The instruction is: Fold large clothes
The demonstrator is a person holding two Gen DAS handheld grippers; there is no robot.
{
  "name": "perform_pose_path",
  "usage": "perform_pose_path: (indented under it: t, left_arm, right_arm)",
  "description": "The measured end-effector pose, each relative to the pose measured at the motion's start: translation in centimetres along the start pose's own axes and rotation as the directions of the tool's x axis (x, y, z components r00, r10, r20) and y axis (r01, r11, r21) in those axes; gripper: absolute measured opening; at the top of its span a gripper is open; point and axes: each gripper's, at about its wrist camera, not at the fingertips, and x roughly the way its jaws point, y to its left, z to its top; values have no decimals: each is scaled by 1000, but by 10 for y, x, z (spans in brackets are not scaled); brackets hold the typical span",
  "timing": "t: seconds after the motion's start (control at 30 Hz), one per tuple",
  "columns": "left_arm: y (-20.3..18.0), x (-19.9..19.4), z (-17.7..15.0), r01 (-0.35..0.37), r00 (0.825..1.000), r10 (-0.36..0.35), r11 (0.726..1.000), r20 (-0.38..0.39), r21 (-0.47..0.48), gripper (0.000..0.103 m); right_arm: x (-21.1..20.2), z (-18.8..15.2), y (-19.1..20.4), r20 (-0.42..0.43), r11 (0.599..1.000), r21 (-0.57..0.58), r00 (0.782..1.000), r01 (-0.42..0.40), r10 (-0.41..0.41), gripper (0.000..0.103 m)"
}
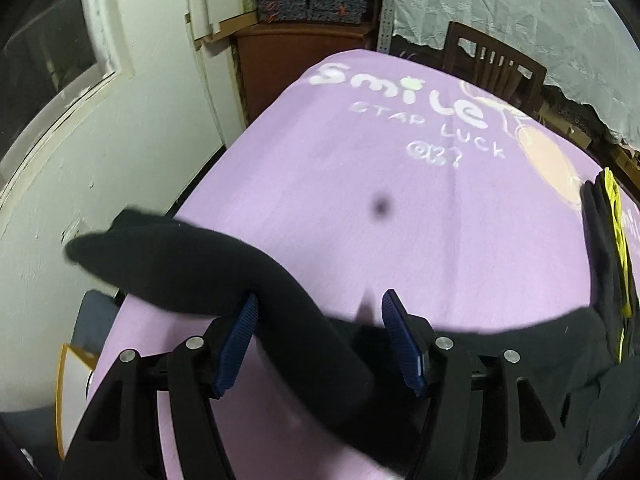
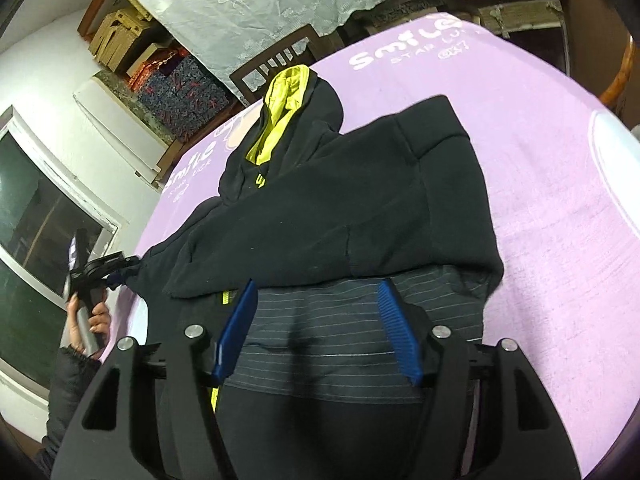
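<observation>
A black hoodie (image 2: 340,208) with a yellow-lined hood (image 2: 280,108) lies on the purple cloth (image 2: 560,200), one sleeve folded across its body. Its ribbed hem (image 2: 320,336) is nearest me. My right gripper (image 2: 318,320) is open just above the hem, holding nothing. In the left wrist view the other black sleeve (image 1: 200,280) runs between the blue pads of my left gripper (image 1: 318,336), whose jaws stand wide apart. The sleeve's end sticks out left over the table edge. The left gripper also shows in the right wrist view (image 2: 120,268) at the hoodie's left side.
The purple cloth (image 1: 360,200) with white "Smile" lettering covers the table. A dark wooden chair (image 1: 492,64) stands at the far edge. A white wall and window (image 2: 36,240) are on the left. Boxes and a white lace sheet (image 2: 260,0) are behind.
</observation>
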Motion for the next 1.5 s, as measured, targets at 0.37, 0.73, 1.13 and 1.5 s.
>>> perform_pose_path:
  t: [0.37,0.73,1.13,1.5]
  left_arm:
    - [-72,-38,15,-100,984,48,946,169,310,75]
    - [11,-47,7,-96,991,78,981,112,171,84]
    - [44,16,21,87,995,-89,994,-40,-61,73]
    - [31,29,27,49,998,-47,998,34,-44,59]
  right_arm:
    - [4,-1,2,-7,1000,-24,1000,8,-8,62]
    - [2,0,2,-9,1000,-5,1000,-27,27,62]
    - [1,0,-2,-5,1000,10,1000,-29,29,62]
    - [3,0,-1,-8,999,3,999,-33,33,62]
